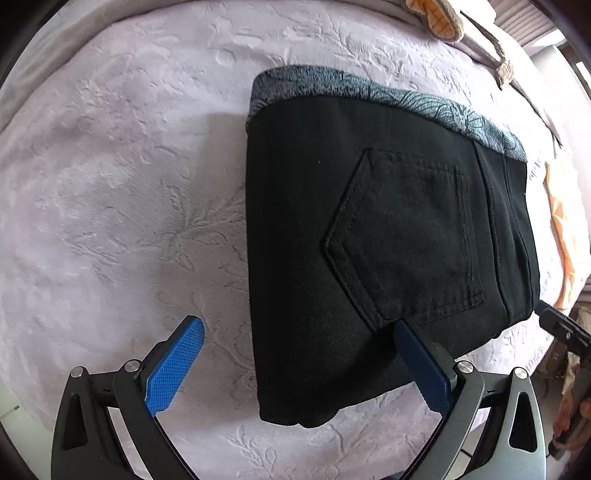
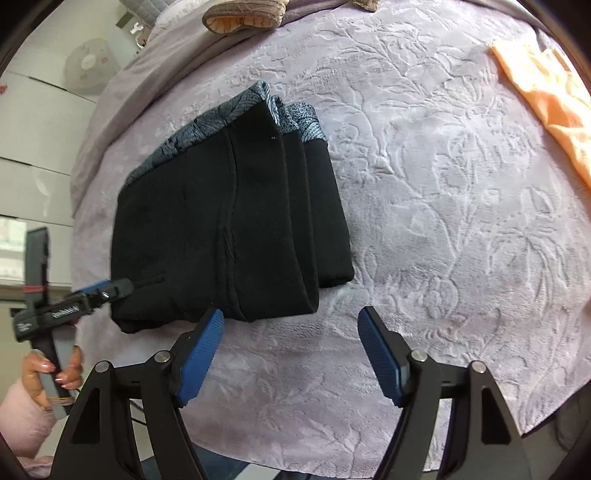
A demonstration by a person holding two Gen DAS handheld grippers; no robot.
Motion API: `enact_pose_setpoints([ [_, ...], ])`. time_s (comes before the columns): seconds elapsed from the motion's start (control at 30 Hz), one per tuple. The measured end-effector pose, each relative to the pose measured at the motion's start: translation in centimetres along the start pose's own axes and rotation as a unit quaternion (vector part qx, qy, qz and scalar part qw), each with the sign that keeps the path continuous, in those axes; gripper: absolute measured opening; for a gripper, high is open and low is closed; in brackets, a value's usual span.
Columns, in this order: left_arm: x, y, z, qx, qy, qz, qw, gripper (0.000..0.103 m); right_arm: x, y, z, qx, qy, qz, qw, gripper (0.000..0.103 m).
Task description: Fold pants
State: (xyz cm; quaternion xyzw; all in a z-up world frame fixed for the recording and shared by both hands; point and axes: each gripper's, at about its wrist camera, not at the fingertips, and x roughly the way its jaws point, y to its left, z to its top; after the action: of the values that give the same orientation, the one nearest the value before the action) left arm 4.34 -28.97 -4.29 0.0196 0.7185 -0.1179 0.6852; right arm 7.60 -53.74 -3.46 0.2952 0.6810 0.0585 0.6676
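Black pants (image 1: pixel 388 240) lie folded into a compact stack on a lavender embossed blanket (image 1: pixel 129 184), back pocket up, with a grey patterned lining showing along the far edge. My left gripper (image 1: pixel 297 326) is open and points down over the stack's near edge, its right finger above the cloth and its left finger over the blanket. In the right wrist view the pants (image 2: pixel 221 221) show several stacked layers. My right gripper (image 2: pixel 291 314) is open just in front of their near corner, with only blanket between its fingers. A hand (image 2: pixel 55 369) holds the left gripper (image 2: pixel 92 295) at the stack's left edge.
An orange cloth (image 2: pixel 546 96) lies at the blanket's far right. A brown plush item (image 2: pixel 243 16) sits at the far edge. Pale boxes (image 2: pixel 37 129) stand beyond the blanket's left edge. Bare blanket (image 2: pixel 443 221) spreads to the right of the pants.
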Motion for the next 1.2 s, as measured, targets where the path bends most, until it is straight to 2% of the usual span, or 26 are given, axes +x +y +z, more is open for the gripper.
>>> enact_pose_setpoints([
  [0.23, 0.5, 2.4, 0.2, -0.026, 0.016, -0.039, 0.9988, 0.103, 0.4, -2.1, 1.7, 0.020, 0.012, 0.043, 0.999, 0.078],
  [0.33, -0.6, 2.9, 0.6, -0.009, -0.009, -0.034, 0.9994, 0.103, 0.5, -3.2, 2.5, 0.032, 0.014, 0.065, 0.997, 0.078],
  [0.47, -2.1, 3.3, 2.4, 0.001, -0.036, -0.064, 0.9973, 0.103, 0.8, -4.1, 4.0, 0.038, 0.017, 0.095, 0.995, 0.079],
  [0.63, -1.2, 4.3, 4.6, 0.004, -0.038, -0.086, 0.9956, 0.103, 1.7, -4.9, 6.2, 0.032, 0.023, 0.124, 0.991, 0.079],
  [0.77, -0.2, 3.6, 5.3, 0.015, -0.038, -0.085, 0.9955, 0.103, 3.1, -5.4, 7.6, 0.034, 0.039, 0.145, 0.988, 0.079],
  [0.9, 0.6, 3.2, 5.0, 0.030, -0.035, -0.115, 0.9923, 0.103, 4.6, -5.8, 8.0, 0.029, 0.054, 0.167, 0.984, 0.079],
  [1.1, 1.8, 1.9, 5.8, 0.042, -0.039, -0.133, 0.9895, 0.103, 6.6, -6.0, 9.5, 0.015, 0.069, 0.232, 0.970, 0.079],
  [1.2, 2.1, 2.1, 5.8, 0.038, -0.041, -0.139, 0.9887, 0.103, 7.8, -5.2, 10.3, 0.000, 0.080, 0.239, 0.968, 0.080],
])
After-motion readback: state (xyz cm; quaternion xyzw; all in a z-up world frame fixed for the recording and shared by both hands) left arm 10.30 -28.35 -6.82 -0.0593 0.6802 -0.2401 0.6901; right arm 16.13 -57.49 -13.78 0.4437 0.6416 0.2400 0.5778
